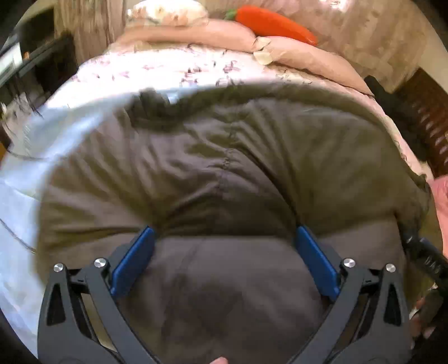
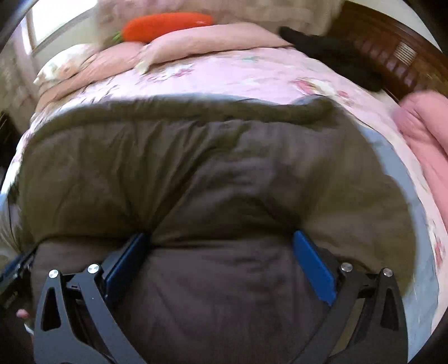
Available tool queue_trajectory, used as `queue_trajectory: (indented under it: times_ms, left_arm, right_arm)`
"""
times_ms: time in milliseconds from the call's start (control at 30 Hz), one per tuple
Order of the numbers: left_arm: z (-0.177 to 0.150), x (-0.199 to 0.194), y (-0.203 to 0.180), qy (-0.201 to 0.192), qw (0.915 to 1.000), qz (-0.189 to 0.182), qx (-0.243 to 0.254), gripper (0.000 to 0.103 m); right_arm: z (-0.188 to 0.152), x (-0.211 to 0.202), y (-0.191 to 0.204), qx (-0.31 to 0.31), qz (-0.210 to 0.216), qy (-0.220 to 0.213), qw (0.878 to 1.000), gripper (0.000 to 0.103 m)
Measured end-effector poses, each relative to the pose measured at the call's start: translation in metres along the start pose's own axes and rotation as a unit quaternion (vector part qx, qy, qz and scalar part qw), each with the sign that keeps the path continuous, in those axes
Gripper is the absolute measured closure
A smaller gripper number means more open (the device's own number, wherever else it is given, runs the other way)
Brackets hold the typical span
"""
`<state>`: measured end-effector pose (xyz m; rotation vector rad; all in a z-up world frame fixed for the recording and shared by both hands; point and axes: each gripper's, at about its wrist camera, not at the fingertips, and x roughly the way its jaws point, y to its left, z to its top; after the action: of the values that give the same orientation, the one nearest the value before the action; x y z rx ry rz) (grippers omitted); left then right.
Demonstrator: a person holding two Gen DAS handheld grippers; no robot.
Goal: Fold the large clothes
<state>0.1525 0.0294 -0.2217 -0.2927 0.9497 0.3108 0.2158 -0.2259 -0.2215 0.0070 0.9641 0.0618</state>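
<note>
Both fingertips [image 1: 147, 233] buried in garment [image 1: 224, 156]

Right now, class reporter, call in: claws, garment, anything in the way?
Left claw open, fabric bunched between its pads. Right claw likewise. Brown padded garment spread on the bed. Orange carrot plush far off, no obstruction.

One olive-brown padded garment [image 1: 224, 168] fills the space ahead of and between the claws, with one pale blue cloth [image 1: 33, 168] showing at its edge. Beyond it lie one orange carrot-shaped plush [image 1: 274, 23], one pink floral bedspread [image 2: 252, 72] and one black item [image 2: 336, 53]. Two grippers appear, one left gripper [image 1: 224, 238] and one right gripper [image 2: 221, 240], each with two blue pads [image 1: 134, 260].
</note>
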Motion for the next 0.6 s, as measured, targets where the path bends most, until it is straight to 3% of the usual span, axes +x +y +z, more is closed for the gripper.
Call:
queue_trajectory:
  times_ms: [67, 133, 167, 233, 333, 400, 433, 533, 600]
  left_arm:
    - [-0.02, -0.026, -0.005, -0.03, 0.9988, 0.001, 0.038, 0.002]
    - [-0.047, -0.013, -0.003, 0.018, 0.9978, 0.001, 0.064, 0.002]
    - [-0.06, -0.01, 0.003, 0.024, 0.9983, -0.015, 0.051, 0.002]
    - [-0.074, -0.02, 0.016, -0.002, 0.9994, -0.031, 0.013, 0.002]
    - [-0.081, -0.027, 0.021, 0.031, 0.999, -0.031, -0.002, 0.002]
    - [-0.079, -0.033, 0.024, 0.07, 0.9968, -0.037, -0.013, 0.002]
    - [-0.078, -0.04, 0.026, 0.071, 0.9964, -0.041, -0.023, 0.002]
    - [-0.071, -0.083, 0.032, 0.023, 0.9992, -0.009, -0.033, 0.002]
    - [-0.062, -0.115, 0.027, -0.015, 0.9999, -0.001, -0.006, 0.002]
  right_arm:
    - [-0.021, -0.017, 0.002, -0.012, 0.0, -0.02, 1.0, 0.001]
    - [-0.046, 0.0, 0.011, -0.042, -0.026, 0.008, 0.999, 0.001]
    - [-0.057, 0.003, 0.011, -0.036, -0.03, -0.002, 0.999, 0.001]
    - [-0.059, -0.003, 0.007, -0.008, -0.034, -0.008, 0.999, 0.001]
    - [-0.052, -0.025, 0.02, -0.041, -0.097, 0.01, 0.994, 0.001]
    - [-0.053, -0.05, 0.034, -0.086, -0.148, -0.011, 0.985, 0.001]
    - [-0.055, -0.067, 0.041, -0.1, -0.187, -0.035, 0.977, 0.001]
    - [-0.062, -0.106, 0.048, -0.132, -0.23, -0.103, 0.959, 0.001]
    - [-0.064, -0.135, 0.05, -0.163, -0.199, -0.119, 0.959, 0.001]
